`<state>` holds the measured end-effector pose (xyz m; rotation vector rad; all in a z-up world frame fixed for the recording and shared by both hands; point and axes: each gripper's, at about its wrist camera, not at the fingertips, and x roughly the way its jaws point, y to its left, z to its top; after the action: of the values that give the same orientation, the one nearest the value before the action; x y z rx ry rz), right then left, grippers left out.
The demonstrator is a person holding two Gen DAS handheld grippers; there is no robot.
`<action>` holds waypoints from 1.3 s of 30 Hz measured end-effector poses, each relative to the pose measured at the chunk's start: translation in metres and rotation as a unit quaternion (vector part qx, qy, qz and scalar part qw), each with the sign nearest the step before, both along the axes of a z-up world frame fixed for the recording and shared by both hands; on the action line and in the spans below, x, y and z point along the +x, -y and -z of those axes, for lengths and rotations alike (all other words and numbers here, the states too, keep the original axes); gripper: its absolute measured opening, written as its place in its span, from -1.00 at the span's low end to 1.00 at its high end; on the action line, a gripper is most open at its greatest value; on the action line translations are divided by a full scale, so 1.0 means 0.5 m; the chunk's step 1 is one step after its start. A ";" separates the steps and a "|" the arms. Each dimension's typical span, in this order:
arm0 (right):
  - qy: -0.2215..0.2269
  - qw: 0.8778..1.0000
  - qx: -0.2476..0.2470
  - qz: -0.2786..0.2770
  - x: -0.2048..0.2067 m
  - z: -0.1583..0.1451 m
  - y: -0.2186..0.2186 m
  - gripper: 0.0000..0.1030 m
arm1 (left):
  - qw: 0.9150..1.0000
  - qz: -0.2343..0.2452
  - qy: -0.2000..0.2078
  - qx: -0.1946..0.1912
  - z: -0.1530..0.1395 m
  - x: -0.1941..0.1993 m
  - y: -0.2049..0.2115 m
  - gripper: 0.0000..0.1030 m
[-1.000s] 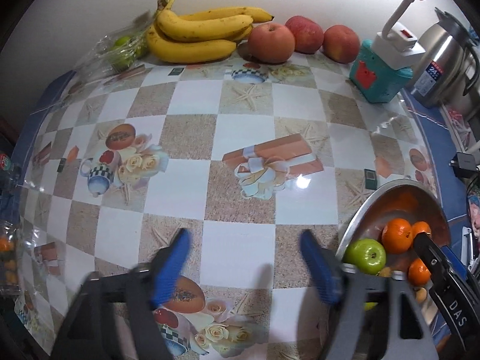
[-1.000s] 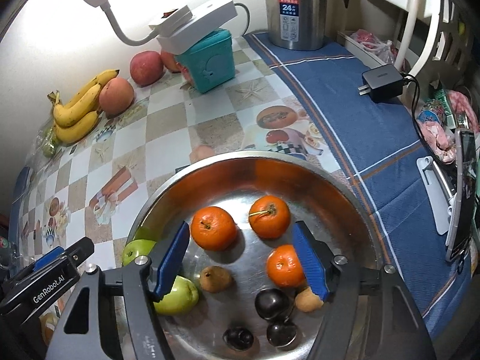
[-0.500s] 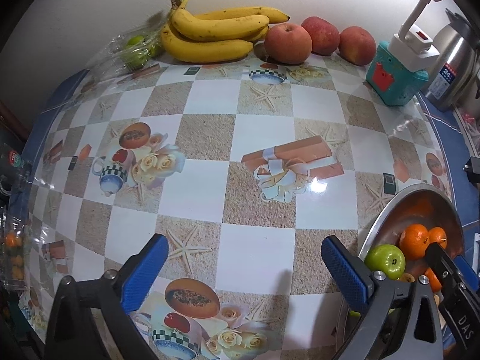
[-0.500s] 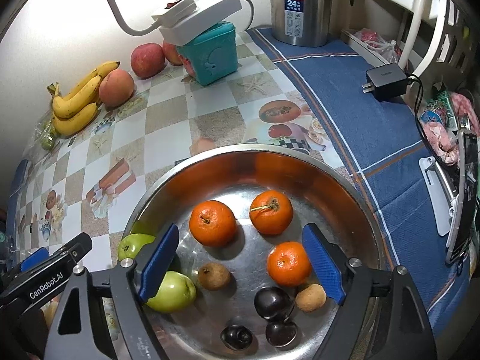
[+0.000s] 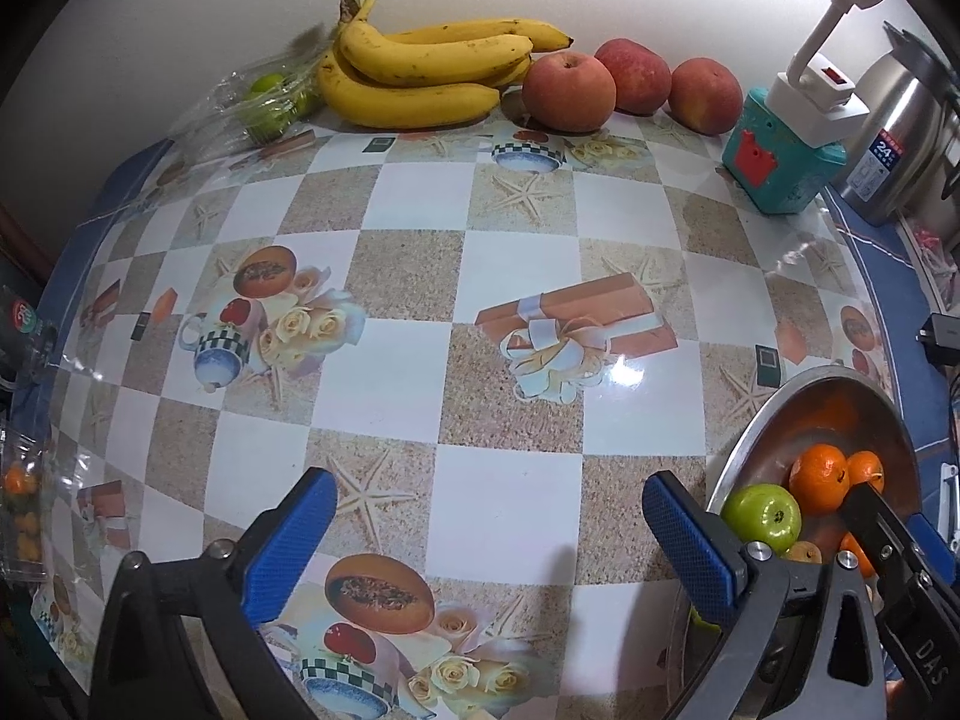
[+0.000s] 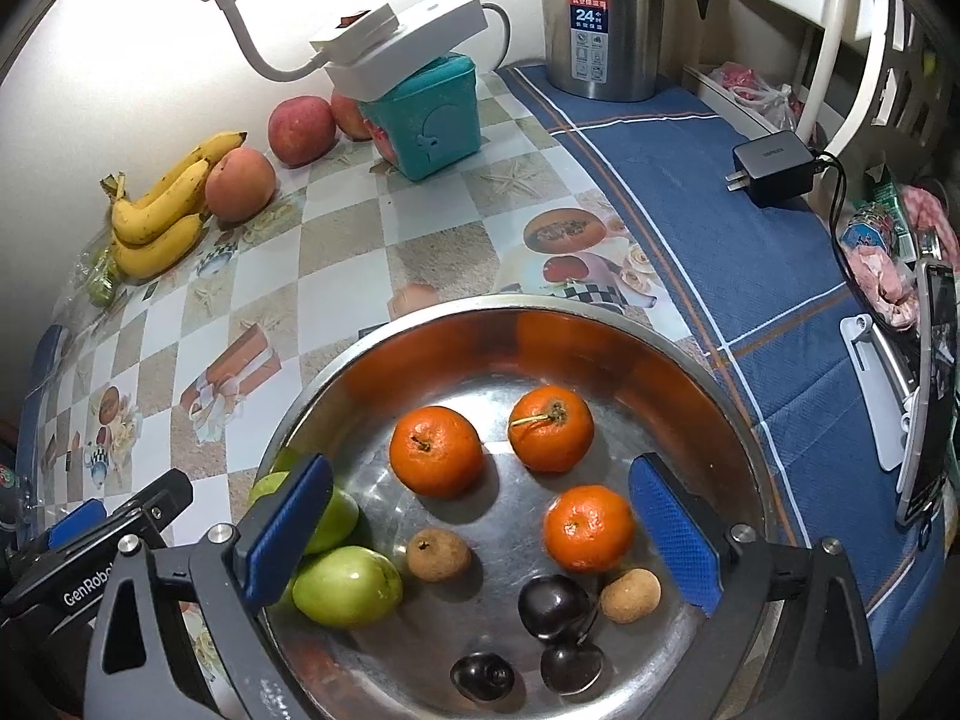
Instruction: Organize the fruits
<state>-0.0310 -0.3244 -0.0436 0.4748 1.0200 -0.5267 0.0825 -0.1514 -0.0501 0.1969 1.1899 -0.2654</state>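
— Steel bowl is showing at four o'clock in the left wrist view, with a green apple and an orange inside. The left gripper is hovering over bare checked tabletop, jaws spread wide and holding nothing. Bananas and three red apples are lying along the wall at twelve o'clock.

— And the right wrist view?

— The right gripper is hanging over the bowl, jaws wide and empty, framing the three oranges, two green apples, small brown fruits and dark plums.

— Which step, then?

— Judging only: either fruit is being gathered into the bowl or sorted out of it onto the tabletop; the scene fits both. Whichever comes, the next move is calling for jaws centred on one fruit before closing.
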 end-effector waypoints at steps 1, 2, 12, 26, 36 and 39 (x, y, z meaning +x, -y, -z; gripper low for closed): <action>0.000 1.000 0.001 -0.002 -0.001 0.000 -0.002 0.92 | 1.000 0.002 0.000 0.003 0.000 -0.002 -0.001 1.00; -0.001 1.000 0.001 -0.004 -0.001 -0.001 -0.005 0.92 | 1.000 0.004 0.001 0.009 0.000 -0.004 -0.002 1.00; -0.009 1.000 0.008 -0.014 -0.012 -0.010 -0.044 0.92 | 0.999 0.008 0.019 0.030 -0.020 -0.035 -0.033 1.00; -0.016 1.000 0.003 -0.017 -0.068 -0.023 -0.114 0.92 | 0.999 -0.011 0.015 0.049 -0.041 -0.094 -0.125 1.00; -0.025 0.999 0.026 -0.009 -0.119 -0.013 -0.143 0.92 | 0.999 0.001 0.018 0.043 -0.053 -0.156 -0.174 1.00; -0.022 0.999 0.028 -0.012 -0.129 -0.016 -0.152 0.92 | 0.999 -0.001 0.022 0.041 -0.055 -0.169 -0.186 1.00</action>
<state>-0.0957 -0.2483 -0.0356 0.5012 1.0842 -0.4906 -0.0018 -0.0583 -0.0224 0.2724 1.1589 -0.2093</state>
